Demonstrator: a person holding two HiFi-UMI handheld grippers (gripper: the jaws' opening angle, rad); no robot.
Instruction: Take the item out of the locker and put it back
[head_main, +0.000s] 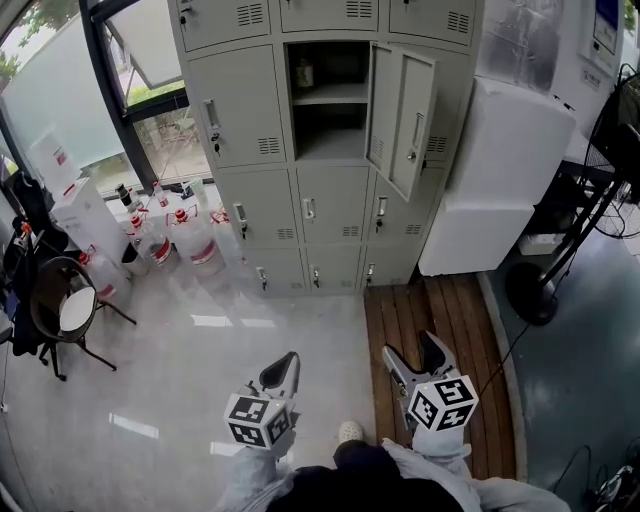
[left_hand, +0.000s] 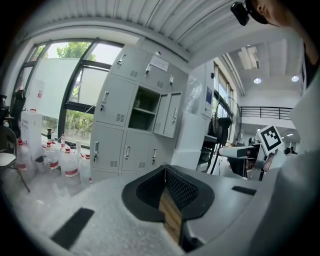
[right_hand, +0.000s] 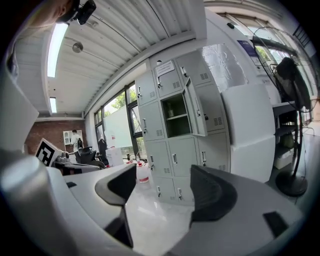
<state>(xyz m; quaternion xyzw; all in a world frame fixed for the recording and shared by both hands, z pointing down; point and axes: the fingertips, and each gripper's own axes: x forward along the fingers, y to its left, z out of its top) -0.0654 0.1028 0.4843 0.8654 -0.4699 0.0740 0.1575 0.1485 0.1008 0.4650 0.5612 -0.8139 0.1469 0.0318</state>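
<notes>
– Right gripper (head_main: 413, 355) wide, empty; left gripper (head_main: 283, 368) pinched closed, empty. Item (head_main: 303, 72) sits well ahead of both, on the upper shelf of the open locker (head_main: 240, 120).
– Risks we flag?
– Door (head_main: 402, 120) hangs half-out, straight ahead of the right one; we'd likely clip it reaching in. Item looks small, dark and set deep, so our blind grab could tip it.

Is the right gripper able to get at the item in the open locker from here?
Probably not yet: the right gripper is far back from the item, though the door hangs open and the fingers are apart.
</notes>
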